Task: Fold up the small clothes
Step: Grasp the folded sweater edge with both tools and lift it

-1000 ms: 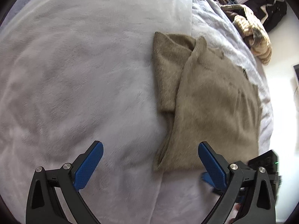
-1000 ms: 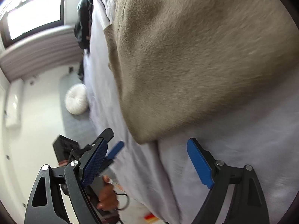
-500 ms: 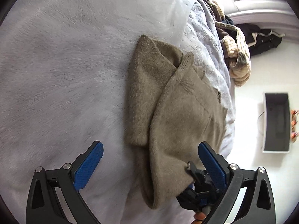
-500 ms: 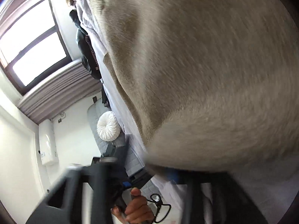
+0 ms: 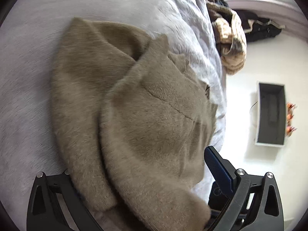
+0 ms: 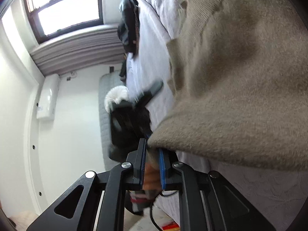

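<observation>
Between right claw (image 6: 152, 165) pads, sweater (image 6: 240, 88) corner.

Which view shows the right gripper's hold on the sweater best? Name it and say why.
The right wrist view: the right gripper has its blue pads closing on the tan sweater edge. The left wrist view shows the sweater draped, with only a dark bit of that gripper behind the left gripper's finger.

Fuzzy, seemingly woollen sweater (image 5: 134, 115)

Your left gripper's (image 5: 134, 182) nine-o'clock finger is buried under the sweater (image 5: 134, 115), so its grip is unreadable
</observation>
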{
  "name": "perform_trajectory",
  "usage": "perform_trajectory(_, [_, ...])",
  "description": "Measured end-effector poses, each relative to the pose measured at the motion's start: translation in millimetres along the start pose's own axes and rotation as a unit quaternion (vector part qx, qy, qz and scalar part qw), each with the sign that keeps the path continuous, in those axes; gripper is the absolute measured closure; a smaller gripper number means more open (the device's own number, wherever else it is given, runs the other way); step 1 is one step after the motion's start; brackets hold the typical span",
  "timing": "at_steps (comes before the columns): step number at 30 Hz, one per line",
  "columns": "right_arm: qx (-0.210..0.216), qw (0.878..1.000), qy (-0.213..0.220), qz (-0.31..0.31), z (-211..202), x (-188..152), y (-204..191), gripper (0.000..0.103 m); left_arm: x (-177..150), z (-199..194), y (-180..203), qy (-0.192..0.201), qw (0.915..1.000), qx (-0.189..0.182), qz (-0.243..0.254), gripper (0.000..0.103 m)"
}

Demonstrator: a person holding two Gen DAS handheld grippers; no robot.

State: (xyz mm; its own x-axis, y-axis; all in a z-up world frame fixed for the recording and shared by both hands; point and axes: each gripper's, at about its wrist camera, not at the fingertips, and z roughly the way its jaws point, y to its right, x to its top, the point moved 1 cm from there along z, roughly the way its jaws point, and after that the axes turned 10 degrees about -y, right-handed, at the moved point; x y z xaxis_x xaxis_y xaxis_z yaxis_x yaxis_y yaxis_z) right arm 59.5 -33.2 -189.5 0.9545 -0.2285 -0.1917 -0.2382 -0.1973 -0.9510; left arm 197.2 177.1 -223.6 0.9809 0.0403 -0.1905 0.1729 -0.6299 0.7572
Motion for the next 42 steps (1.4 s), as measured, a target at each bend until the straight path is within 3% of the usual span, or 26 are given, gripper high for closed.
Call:
perform_trajectory(4, [-0.070, 0.996, -0.057, 0.005, 1.7, -12.4, 6.9, 0.086, -0.8, 10.0, 4.4, -0.004, 0.9987, 0.050, 0.013, 0.012])
perform_trajectory(7, [-0.146, 0.984, -0.096, -0.020, -3.9, -22.3, 4.3, 0.085, -0.5, 11.4, 3.2, -0.003, 0.9963, 0.084, 0.018, 0.028])
perform_trajectory(8, [-0.169, 0.980, -0.100, -0.031, -10.4, -24.1, 3.5, 0.085, 0.5, 13.0, 3.7, -0.004, 0.9949, 0.099, 0.019, 0.039])
perform_trajectory(9, [-0.189, 0.977, -0.094, -0.040, -19.8, -23.3, 2.1, 0.085, 1.5, 14.4, 4.0, -0.004, 0.9922, 0.123, 0.021, 0.052])
perform_trajectory(10, [-0.200, 0.975, -0.086, -0.045, -27.5, -20.6, 0.1, 0.085, 2.3, 15.3, 5.3, -0.003, 0.9906, 0.134, 0.026, 0.056])
perform_trajectory(12, [-0.231, 0.970, -0.051, -0.059, -52.4, -14.0, -2.0, 0.085, 1.4, 13.8, 9.7, 0.007, 0.9892, 0.141, 0.039, 0.074])
perform_trajectory(14, [-0.270, 0.960, -0.008, -0.078, -73.2, -0.3, -6.9, 0.085, -1.6, 10.8, 18.2, 0.019, 0.9846, 0.163, 0.059, 0.081])
perform_trajectory(18, [-0.349, 0.933, 0.033, -0.085, -93.9, 30.9, -2.0, 0.085, -9.5, 5.3, 42.3, 0.039, 0.9754, 0.196, 0.094, 0.086])
perform_trajectory(23, [-0.410, 0.907, -0.012, -0.094, -73.2, 51.0, 25.6, 0.091, -18.0, -3.8, 70.1, 0.060, 0.9731, 0.192, 0.112, 0.087])
perform_trajectory(27, [-0.435, 0.892, -0.024, -0.121, -56.2, 54.4, 17.0, 0.092, -21.0, 1.5, 112.8, 0.077, 0.9682, 0.194, 0.138, 0.087])
perform_trajectory(29, [-0.426, 0.896, -0.030, -0.122, -53.2, 57.8, 16.2, 0.092, -24.4, 8.0, 139.5, 0.082, 0.9640, 0.200, 0.154, 0.087])
perform_trajectory(32, [-0.365, 0.925, -0.031, -0.103, -78.0, 59.6, 19.3, 0.092, -30.2, 19.6, 177.8, 0.081, 0.9566, 0.213, 0.182, 0.087])
perform_trajectory(36, [-0.285, 0.955, 0.022, -0.078, -128.4, 59.4, 16.0, 0.092, -36.3, 58.9, 230.3, 0.058, 0.9404, 0.242, 0.232, 0.087])
perform_trajectory(39, [-0.232, 0.969, 0.060, -0.052, -173.1, 59.7, 22.2, 0.092, -41.2, 110.5, 267.1, 0.028, 0.9215, 0.274, 0.274, 0.087])
perform_trajectory(42, [-0.201, 0.976, 0.085, -0.019, -211.0, 57.5, 43.7, 0.086, -43.3, 169.2, 284.1, -0.009, 0.9039, 0.307, 0.298, 0.086])
